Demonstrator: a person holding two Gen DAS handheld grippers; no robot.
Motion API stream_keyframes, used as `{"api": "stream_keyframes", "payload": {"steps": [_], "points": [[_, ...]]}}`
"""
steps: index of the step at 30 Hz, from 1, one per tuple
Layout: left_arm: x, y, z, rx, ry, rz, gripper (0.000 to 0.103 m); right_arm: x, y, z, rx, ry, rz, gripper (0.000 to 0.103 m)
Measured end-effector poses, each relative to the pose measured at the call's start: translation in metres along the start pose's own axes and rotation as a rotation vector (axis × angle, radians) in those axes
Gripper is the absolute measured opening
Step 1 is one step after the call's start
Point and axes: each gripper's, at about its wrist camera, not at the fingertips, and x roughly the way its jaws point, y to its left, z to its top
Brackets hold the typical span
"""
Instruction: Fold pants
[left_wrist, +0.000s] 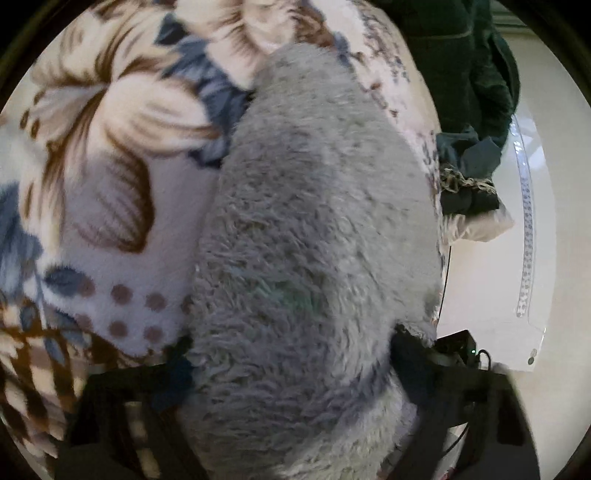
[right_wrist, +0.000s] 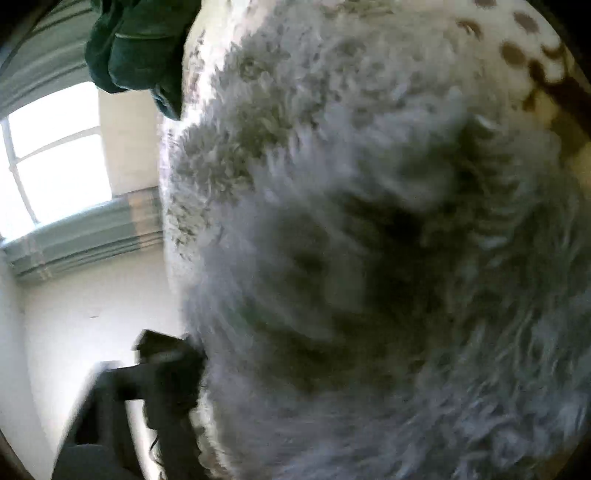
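Note:
Grey fluffy fleece pants lie on a floral blanket and run away from the left gripper. Its dark fingers show on either side of the pile, which bulges between them; it looks shut on the pants. In the right wrist view the same grey fleece fills most of the frame, blurred. Only the left finger of the right gripper shows, against the fabric's edge; the other finger is hidden under the fleece.
A dark green garment lies at the blanket's far edge, also in the right wrist view. A white wall, a thin black cable and a bright window with grey-blue curtains lie beyond.

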Motion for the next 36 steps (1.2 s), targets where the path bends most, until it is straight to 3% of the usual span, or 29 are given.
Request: {"api": "stream_keyframes", "payload": {"steps": [3,8,12,15,19,26,29,32,35,36], "points": [[-0.021,-0.014,-0.002,0.011,-0.05,-0.036,0.052,-0.015,0.021,-0.006,-0.053,-0.023,-0.055,0.044],[-0.071,-0.035,0.006,0.04,-0.131,-0.091,0.051,-0.043,0.079,-0.011,-0.155,-0.046,-0.061,0.041],[-0.129,-0.045,0.042,0.076,-0.228,-0.146,0.051,-0.044,0.141,-0.01,-0.239,-0.057,-0.039,0.041],[-0.171,-0.039,0.082,0.098,-0.279,-0.171,0.051,-0.014,0.207,-0.014,-0.3,-0.073,-0.012,0.041],[-0.225,-0.01,0.164,0.112,-0.349,-0.187,0.051,0.053,0.291,0.003,-0.377,-0.083,0.018,0.041],[-0.282,0.067,0.309,0.1,-0.441,-0.135,0.051,0.244,0.403,0.053,-0.451,-0.073,0.039,0.041],[-0.284,0.107,0.358,0.09,-0.46,-0.124,0.051,0.318,0.428,0.074,-0.48,-0.054,0.038,0.041],[-0.269,0.153,0.389,0.038,-0.419,-0.099,0.051,0.38,0.435,0.09,-0.491,-0.025,-0.003,0.041],[-0.246,0.19,0.396,-0.039,-0.342,-0.028,0.055,0.422,0.419,0.096,-0.469,0.043,-0.097,0.045],[-0.241,0.196,0.39,-0.046,-0.327,-0.029,0.059,0.429,0.417,0.098,-0.458,0.064,-0.127,0.051]]}}
